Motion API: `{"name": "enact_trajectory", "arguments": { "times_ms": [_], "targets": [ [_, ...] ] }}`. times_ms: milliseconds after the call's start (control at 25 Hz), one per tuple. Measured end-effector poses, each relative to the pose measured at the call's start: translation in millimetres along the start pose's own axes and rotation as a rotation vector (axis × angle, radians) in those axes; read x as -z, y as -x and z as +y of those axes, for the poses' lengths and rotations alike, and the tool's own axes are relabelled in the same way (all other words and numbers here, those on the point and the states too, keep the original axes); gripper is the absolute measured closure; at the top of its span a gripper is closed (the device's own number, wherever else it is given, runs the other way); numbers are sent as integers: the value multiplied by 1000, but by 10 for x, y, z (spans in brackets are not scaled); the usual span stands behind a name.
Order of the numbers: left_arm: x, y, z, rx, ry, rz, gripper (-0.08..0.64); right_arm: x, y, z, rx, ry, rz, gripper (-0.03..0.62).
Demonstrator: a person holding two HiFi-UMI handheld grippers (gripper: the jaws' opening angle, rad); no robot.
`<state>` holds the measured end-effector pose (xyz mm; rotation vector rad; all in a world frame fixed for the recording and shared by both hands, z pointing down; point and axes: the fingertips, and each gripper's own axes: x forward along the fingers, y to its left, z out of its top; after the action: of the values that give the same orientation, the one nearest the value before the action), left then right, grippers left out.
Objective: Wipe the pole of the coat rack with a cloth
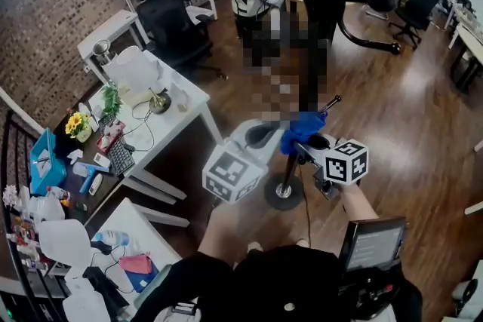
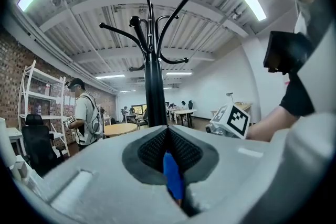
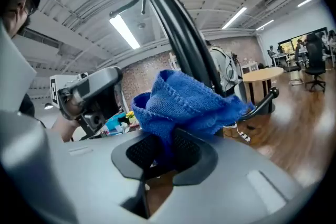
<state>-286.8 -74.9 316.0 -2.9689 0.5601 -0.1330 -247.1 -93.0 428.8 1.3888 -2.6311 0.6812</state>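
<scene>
So the cloth, a blue knitted one, is bunched up right against the coat rack's pole. It's down at the low end, not far above the round base on the wood floor. The right gripper has its jaws clamped on a fold of it. The left gripper is pinched tight too, with just a sliver of blue between the pads. I'd guess that's the other end of the same cloth.

My read: wiping is under way, with the cloth on the pole near the bottom. Whether the long stretch up to the hooks is done or still to do, no way to say. The black pole shows no dust or streaks either way.

Stuff I can't make out:
- In the head view a mosaic patch covers the middle of the pole, so that part's a blank.
- I can't see if the cloth goes all the way round or only presses on one side.
- The pole's top runs off the upper edge there too.
</scene>
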Motion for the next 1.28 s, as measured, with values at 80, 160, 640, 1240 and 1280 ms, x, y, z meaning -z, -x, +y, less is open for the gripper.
{"name": "enact_trajectory", "arguments": {
  "times_ms": [80,160,640,1240,1280],
  "targets": [
    [37,15,49,-3,13,-9,557,70,20,117,-17,25,30,523],
    [48,-4,151,-34,25,-10,558,51,72,173,-55,21,35,522],
    [-275,-678,-98,-408,-6,38,558,-373,471,-329,-412,107,35,522],
    [-149,-321,-400,-602,85,43,558,-723,532,-216,-440,222,-86,523],
    [-132,-340,-435,-598,85,53,558,-716,544,-204,-446,221,-89,523]
  ]
}}
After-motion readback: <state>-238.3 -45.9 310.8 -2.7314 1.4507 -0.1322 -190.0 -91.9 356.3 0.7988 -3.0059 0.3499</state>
